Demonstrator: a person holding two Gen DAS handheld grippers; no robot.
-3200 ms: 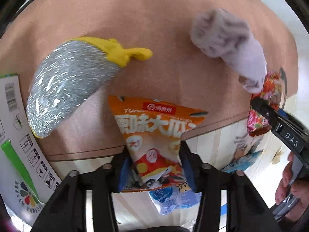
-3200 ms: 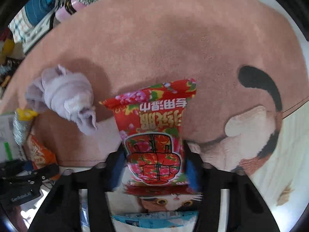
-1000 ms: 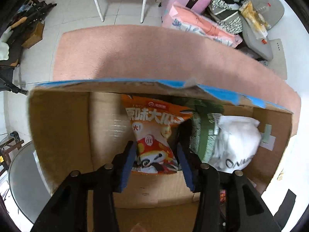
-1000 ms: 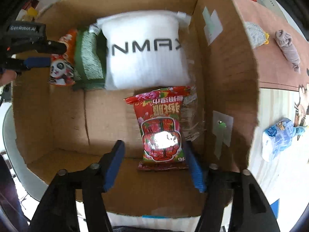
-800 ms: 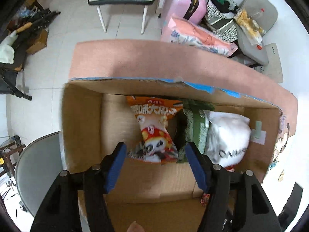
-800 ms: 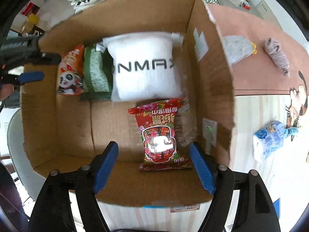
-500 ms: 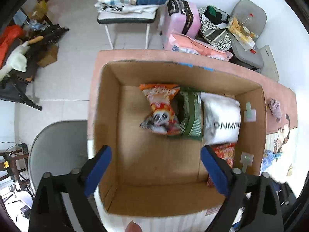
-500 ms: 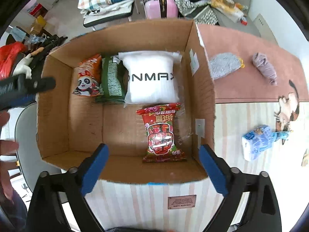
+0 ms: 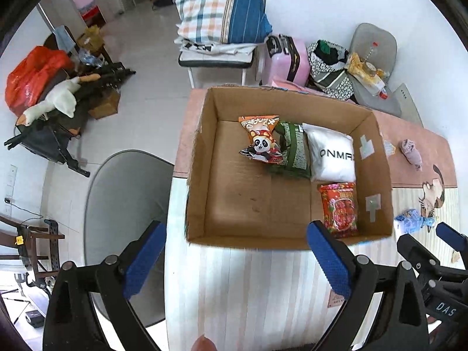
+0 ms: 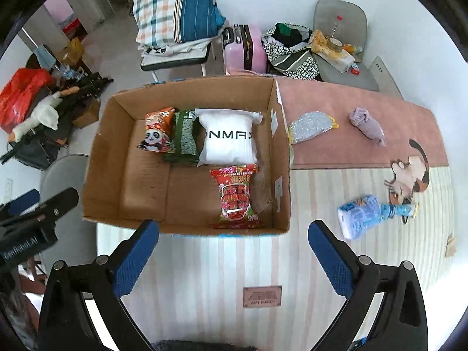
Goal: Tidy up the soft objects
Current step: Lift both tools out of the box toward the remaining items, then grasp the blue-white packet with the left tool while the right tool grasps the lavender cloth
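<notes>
Right wrist view, high above the floor: the right gripper (image 10: 232,247) hangs with its blue-padded jaws spread wide and empty over the near wall of an open brown cardboard box (image 10: 187,229), in which four soft packs now lie: an orange panda-print snack bag (image 10: 156,134), a dark green foil packet (image 10: 184,137) just beside it, a white pillow-like pack lettered in black (image 10: 228,140) next along the far side, and a red flower-print snack bag (image 10: 237,197) in the near right corner, below the white pack. Outside the box, on the pink mat (image 10: 336,99) to its right, a silver glittery pouch with yellow trim (image 10: 311,127) sits near the box wall and a rolled lilac cloth (image 10: 367,125) lies well apart from it; a blue-and-white plastic-wrapped pack (image 10: 365,215) rests on the striped floor mat (image 10: 234,263) nearer the camera. From the left wrist view, the left gripper (image 9: 237,259) is likewise wide open and carries nothing, poised over the box's near left edge, with the same orange bag (image 9: 260,140) and red bag (image 9: 340,209) visible on the box floor. Judging by the layout, both hands stand between placements, with three soft items yet to be boxed. The next move would call for swinging each gripper rightward and down to the mat, the right likely toward the blue-and-white pack or lilac cloth, closing gently on a loose fold so the soft material does not slip free.
</notes>
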